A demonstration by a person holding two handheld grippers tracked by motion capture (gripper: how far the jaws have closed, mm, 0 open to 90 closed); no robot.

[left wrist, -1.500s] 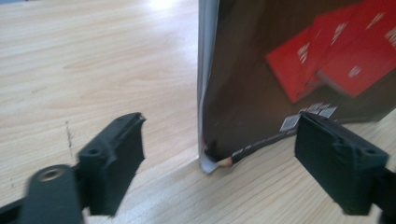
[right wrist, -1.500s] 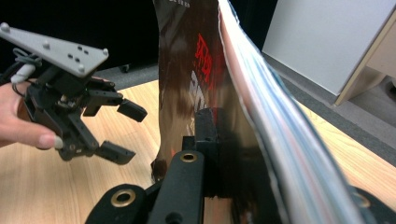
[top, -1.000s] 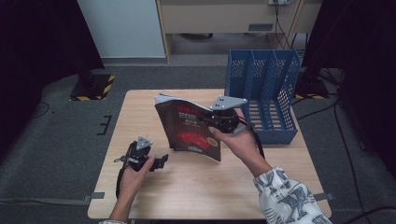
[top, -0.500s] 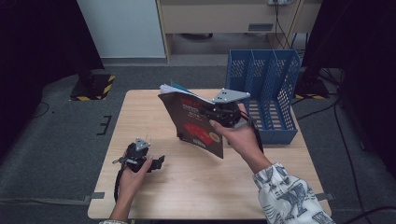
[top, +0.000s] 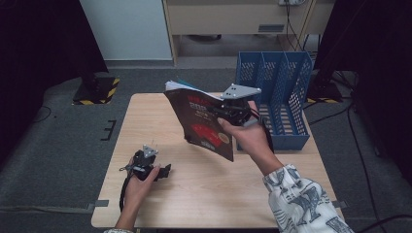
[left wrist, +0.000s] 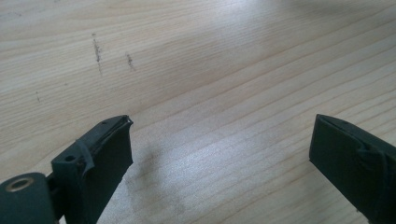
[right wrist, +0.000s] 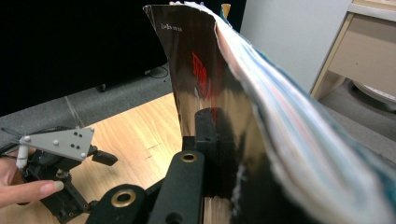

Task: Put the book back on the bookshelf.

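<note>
A thick magazine (top: pixel 201 124) with a dark glossy cover and red print hangs tilted above the middle of the wooden table (top: pixel 155 121). My right gripper (top: pixel 227 110) is shut on its edge. In the right gripper view one black jaw lies against the magazine's cover (right wrist: pixel 196 79), and the pages fan out to the right and hide the other jaw. My left gripper (top: pixel 166 171) rests on the table near the front left, held by a hand. Its jaws stand wide open over bare wood (left wrist: pixel 210 60) with nothing between them.
A blue slotted file rack (top: pixel 282 92) stands at the table's right edge, just beyond the right hand. Grey floor surrounds the table. A cabinet (top: pixel 233 19) and a white panel (top: pixel 124 29) stand behind it. The left gripper (right wrist: pixel 56 158) lies low at the left in the right gripper view.
The right hand has lifted the magazine higher off the table and carried it slightly right, toward the rack. The left hand and its gripper have stayed put.
</note>
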